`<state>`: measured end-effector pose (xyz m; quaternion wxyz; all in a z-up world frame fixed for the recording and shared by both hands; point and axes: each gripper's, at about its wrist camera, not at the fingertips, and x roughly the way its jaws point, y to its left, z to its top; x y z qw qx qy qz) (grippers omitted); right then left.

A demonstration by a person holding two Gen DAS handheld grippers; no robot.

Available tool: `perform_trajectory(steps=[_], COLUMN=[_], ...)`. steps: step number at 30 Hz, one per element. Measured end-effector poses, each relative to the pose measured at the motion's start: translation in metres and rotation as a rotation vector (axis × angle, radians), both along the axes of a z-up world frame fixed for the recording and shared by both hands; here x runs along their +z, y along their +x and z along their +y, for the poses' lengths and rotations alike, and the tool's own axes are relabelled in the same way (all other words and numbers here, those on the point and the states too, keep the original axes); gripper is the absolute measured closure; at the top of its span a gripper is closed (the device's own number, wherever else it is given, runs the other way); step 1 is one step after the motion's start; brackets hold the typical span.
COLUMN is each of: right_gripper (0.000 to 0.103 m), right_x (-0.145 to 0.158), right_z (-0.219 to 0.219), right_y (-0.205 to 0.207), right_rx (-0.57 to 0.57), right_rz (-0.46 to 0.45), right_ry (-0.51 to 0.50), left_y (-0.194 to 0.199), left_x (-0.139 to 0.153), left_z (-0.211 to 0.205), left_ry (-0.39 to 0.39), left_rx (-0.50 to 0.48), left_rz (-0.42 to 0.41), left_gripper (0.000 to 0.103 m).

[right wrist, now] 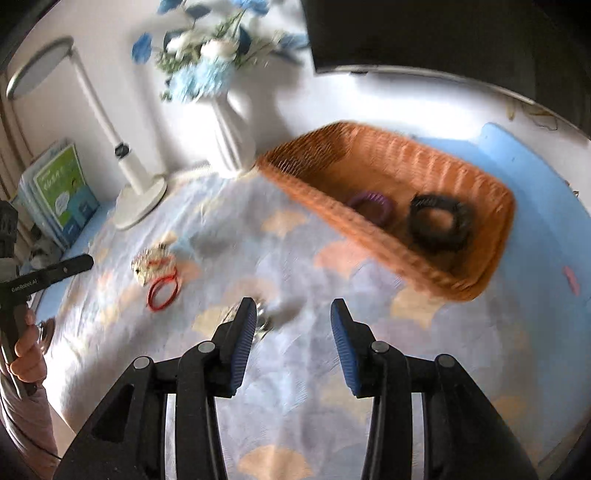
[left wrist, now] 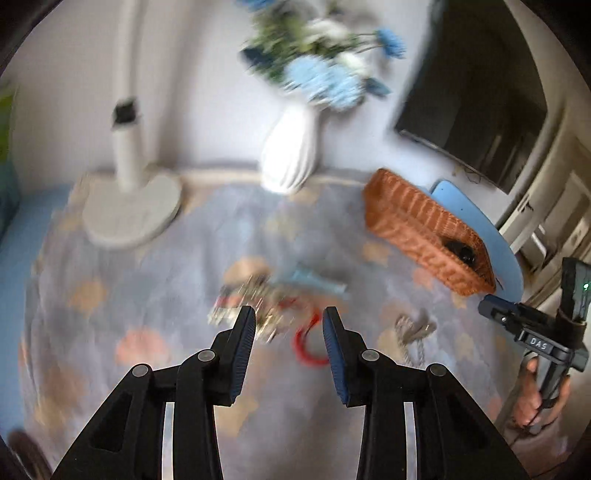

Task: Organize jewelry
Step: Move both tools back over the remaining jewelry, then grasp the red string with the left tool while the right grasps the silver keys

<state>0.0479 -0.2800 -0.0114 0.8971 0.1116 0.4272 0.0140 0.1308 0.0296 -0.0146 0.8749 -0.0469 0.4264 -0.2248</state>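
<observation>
A blurred pile of gold and red jewelry [left wrist: 243, 306] lies on the patterned cloth [left wrist: 184, 258] beside a red bangle [left wrist: 306, 343]. My left gripper [left wrist: 289, 325] is open just above them, empty. A silver chain [left wrist: 412, 330] lies to its right. In the right wrist view the orange wicker basket [right wrist: 303, 184] holds a purple ring-shaped band [right wrist: 371, 205] and a black one [right wrist: 439, 221]. My right gripper [right wrist: 293, 317] is open and empty, with the silver chain [right wrist: 264, 319] at its left finger. The jewelry pile [right wrist: 155, 264] and red bangle [right wrist: 162, 290] lie to the left.
A white vase of blue flowers [left wrist: 290, 155] and a white desk lamp [left wrist: 129, 206] stand at the back. The basket [left wrist: 424, 229] sits back right. Books [right wrist: 61, 192] stand at the left. A dark screen [right wrist: 443, 33] is behind the basket.
</observation>
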Motion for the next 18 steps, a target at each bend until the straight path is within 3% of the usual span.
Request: perform_trajectory(steps=[7, 10, 14, 18], right_gripper=[0.059, 0.059, 0.059, 0.059], right_x=[-0.026, -0.03, -0.036, -0.038], right_z=[0.006, 0.004, 0.005, 0.008], right_y=[0.009, 0.01, 0.015, 0.02], right_rx=[0.001, 0.001, 0.014, 0.038], right_rz=[0.078, 0.091, 0.099, 0.096], right_ry=[0.002, 0.0, 0.001, 0.007], left_y=[0.003, 0.014, 0.026, 0.026], left_x=[-0.053, -0.066, -0.074, -0.074], left_z=[-0.013, -0.027, -0.037, -0.052], left_ry=[-0.019, 0.0, 0.004, 0.053], left_rx=[-0.05, -0.061, -0.08, -0.086], left_rz=[0.144, 0.164, 0.189, 0.153], left_gripper=[0.064, 0.081, 0.082, 0.082])
